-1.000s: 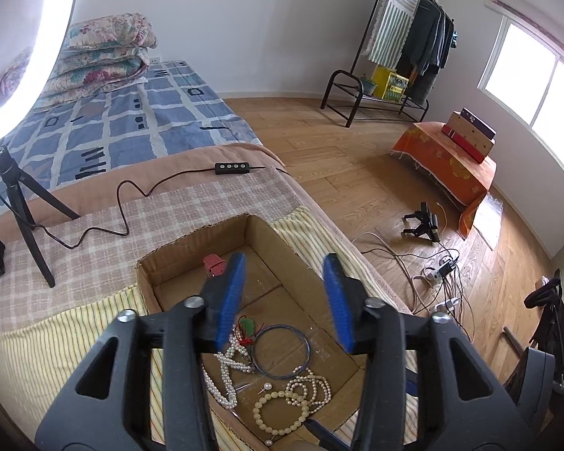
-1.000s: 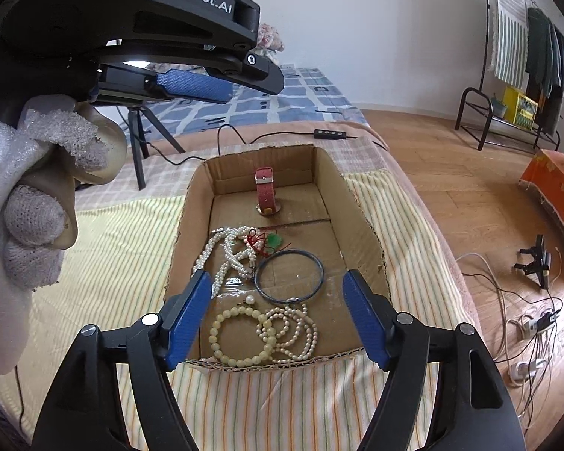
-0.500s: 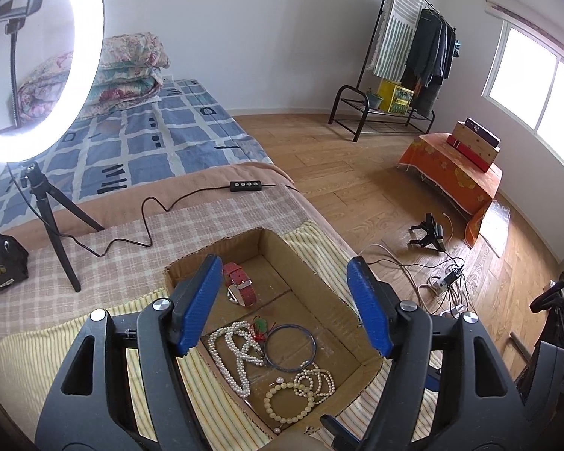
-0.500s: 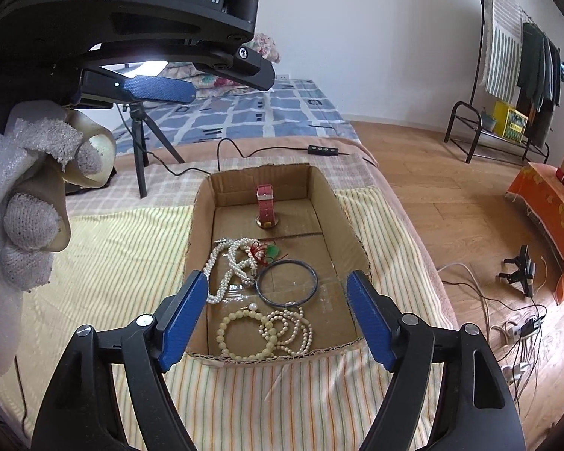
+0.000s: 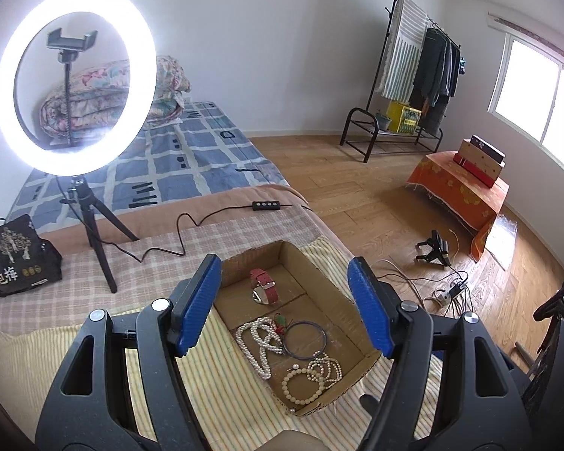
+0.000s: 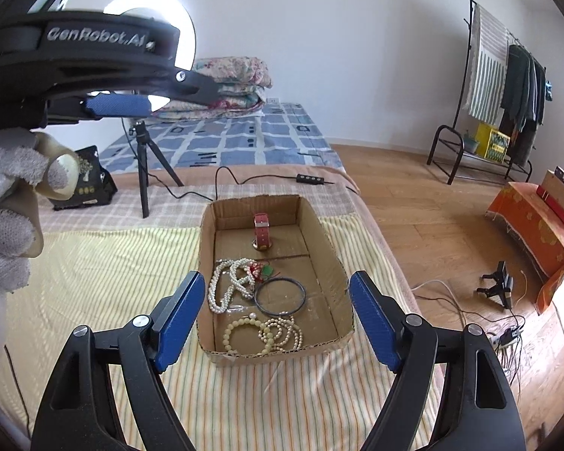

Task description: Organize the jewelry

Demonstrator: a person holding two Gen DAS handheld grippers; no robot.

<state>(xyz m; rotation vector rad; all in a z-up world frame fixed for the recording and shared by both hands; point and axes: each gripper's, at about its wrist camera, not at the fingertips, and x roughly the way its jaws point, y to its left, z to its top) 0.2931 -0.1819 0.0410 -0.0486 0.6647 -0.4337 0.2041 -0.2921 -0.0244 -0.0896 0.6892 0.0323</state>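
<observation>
An open cardboard box (image 6: 329, 248) (image 5: 321, 270) lies on the striped bed cover. It holds a red watch (image 6: 261, 231) (image 5: 263, 285) at the far end, a white pearl necklace (image 6: 225, 282) (image 5: 255, 342), a dark bangle (image 6: 280, 296) (image 5: 305, 340), a cream bead bracelet (image 6: 244, 334) (image 5: 302, 387) and a small pearl bracelet (image 6: 282, 334). My left gripper (image 5: 285, 308) is open and empty, raised above the box's left side. My right gripper (image 6: 274, 319) is open and empty, above the box's near end. The left gripper (image 6: 120, 107) also shows in the right wrist view at upper left.
A lit ring light (image 5: 75, 97) on a tripod (image 5: 94, 233) stands on the bed at left, its cable (image 5: 214, 218) running behind the box. A black pouch (image 5: 18, 255) sits far left. The bed edge and wooden floor (image 5: 394, 225) with cables lie to the right.
My left gripper has opened wide and risen up and back from inside the box. My right gripper has pulled back a little and stays open. The jewelry has not moved.
</observation>
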